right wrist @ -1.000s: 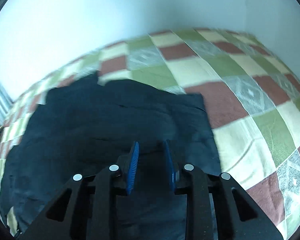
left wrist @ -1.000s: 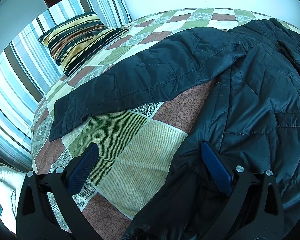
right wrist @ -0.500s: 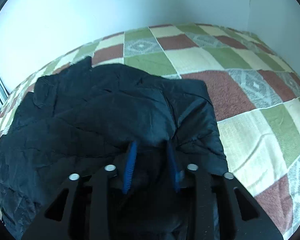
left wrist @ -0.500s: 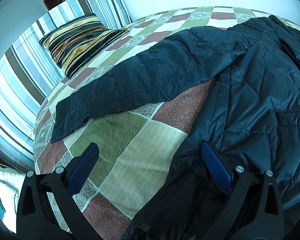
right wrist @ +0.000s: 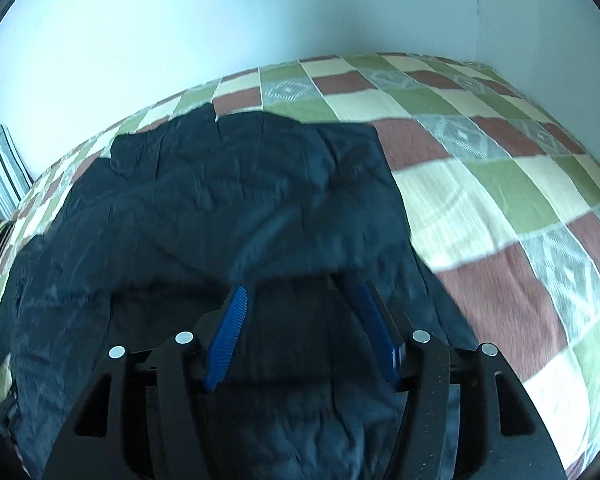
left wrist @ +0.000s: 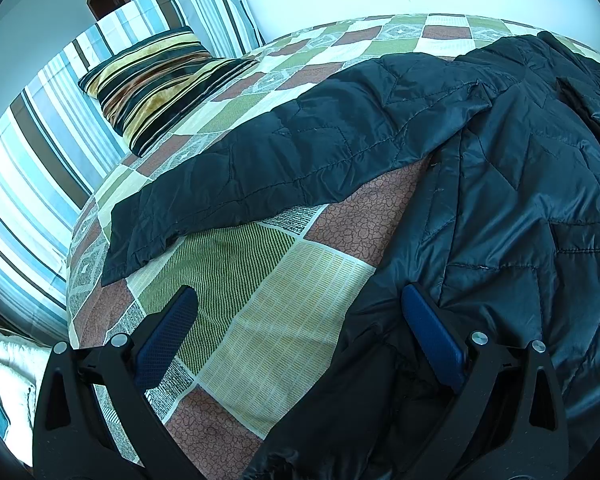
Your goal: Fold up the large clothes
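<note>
Fold of dark quilted jacket (left wrist: 500, 168) spread on patchwork bedspread (left wrist: 284, 320): right gripper (right wrist: 304, 312) half parted over the folded-in side, apparently gripping nothing; left gripper (left wrist: 296, 304) wide, empty, next to take outstretched sleeve (left wrist: 284, 160).

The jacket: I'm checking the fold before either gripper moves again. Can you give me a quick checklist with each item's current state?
1. left gripper open and holding nothing: ok.
2. right gripper open over the jacket: ok, pads apart, no fabric pinched.
3. Right side folded onto the body: ok.
4. left sleeve folded in: not ok, it lies spread across the patchwork bedspread.
5. Sleeve clear of the striped pillow: ok.
6. Hem lying flat: cannot tell.
</note>
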### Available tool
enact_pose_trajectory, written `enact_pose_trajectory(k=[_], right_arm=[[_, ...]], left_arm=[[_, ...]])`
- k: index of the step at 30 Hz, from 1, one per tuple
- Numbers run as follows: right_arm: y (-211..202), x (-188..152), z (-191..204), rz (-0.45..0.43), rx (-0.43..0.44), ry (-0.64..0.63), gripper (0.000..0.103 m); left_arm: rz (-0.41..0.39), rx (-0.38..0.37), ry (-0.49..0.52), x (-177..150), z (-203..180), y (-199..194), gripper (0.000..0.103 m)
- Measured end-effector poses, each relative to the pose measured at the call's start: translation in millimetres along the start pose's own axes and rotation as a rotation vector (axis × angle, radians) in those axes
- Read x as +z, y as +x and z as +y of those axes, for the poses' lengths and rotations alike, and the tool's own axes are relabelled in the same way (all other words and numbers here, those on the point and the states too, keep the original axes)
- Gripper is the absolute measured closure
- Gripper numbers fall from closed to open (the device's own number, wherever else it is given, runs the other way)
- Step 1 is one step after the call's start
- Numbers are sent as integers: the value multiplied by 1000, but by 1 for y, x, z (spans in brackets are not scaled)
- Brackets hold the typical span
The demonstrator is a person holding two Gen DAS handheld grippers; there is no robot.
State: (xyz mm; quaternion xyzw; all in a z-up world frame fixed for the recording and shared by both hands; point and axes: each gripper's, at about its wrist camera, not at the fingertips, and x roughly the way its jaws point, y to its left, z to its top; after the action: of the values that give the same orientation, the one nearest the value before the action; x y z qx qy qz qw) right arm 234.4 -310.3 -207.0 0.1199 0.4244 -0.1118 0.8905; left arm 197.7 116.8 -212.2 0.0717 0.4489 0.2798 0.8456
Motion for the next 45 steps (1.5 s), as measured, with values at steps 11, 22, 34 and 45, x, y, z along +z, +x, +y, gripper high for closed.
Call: enact_pose_trajectory(k=[11,22,34,45], right_arm=[[17,-29,2,27,-45,-59,35],[19,-31,8,25,-107,-94,30],[5,-34,11,-34,-155,-103,28],[2,-36,-6,-4,-331,-33,18]], left_arm=[[0,1,0,1,-1,0,2],[-1,1,0,1,-1,0,2],[-1,-18,-14,1,3,0,2],[-66,-89,-56,-10,56,-31,2]])
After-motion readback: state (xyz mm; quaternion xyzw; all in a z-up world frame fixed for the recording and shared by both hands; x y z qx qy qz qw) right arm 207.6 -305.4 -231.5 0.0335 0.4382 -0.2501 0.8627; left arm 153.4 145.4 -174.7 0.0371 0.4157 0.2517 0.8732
